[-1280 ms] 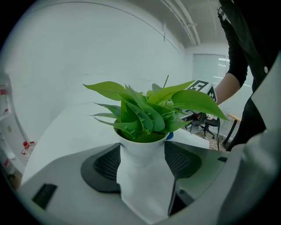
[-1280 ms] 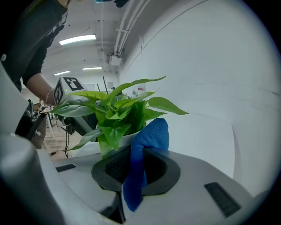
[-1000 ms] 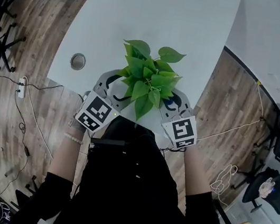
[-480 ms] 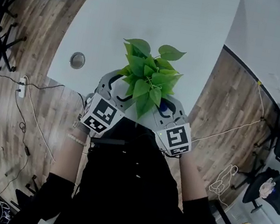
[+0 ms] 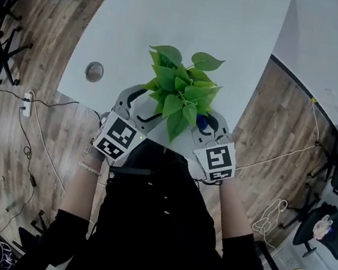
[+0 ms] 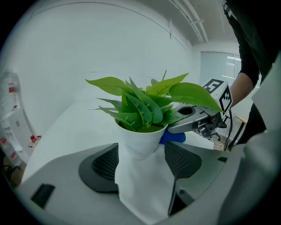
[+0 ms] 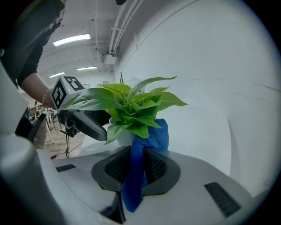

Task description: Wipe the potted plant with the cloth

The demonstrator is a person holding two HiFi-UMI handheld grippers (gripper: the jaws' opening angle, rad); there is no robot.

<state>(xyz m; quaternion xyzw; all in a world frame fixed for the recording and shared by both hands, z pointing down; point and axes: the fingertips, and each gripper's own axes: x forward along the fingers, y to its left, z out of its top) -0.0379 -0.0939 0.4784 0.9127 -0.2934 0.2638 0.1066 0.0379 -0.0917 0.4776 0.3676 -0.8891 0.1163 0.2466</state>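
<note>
My right gripper point(image 7: 136, 166) jaws narrow, pinching blue cloth point(image 7: 156, 133). My left gripper point(image 6: 142, 163) jaws clamped round white pot point(image 6: 138, 139). Cloth touches pot side under potted plant point(image 5: 180, 91) leaves. Plant at near edge of white table point(image 5: 197, 13).

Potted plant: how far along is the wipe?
Done: left gripper grips the white pot, right gripper holds the blue cloth. In hand: cloth pressed against the pot's side, below the leaves. Left: likely the leaves; how much is already wiped doesn't show.
</note>
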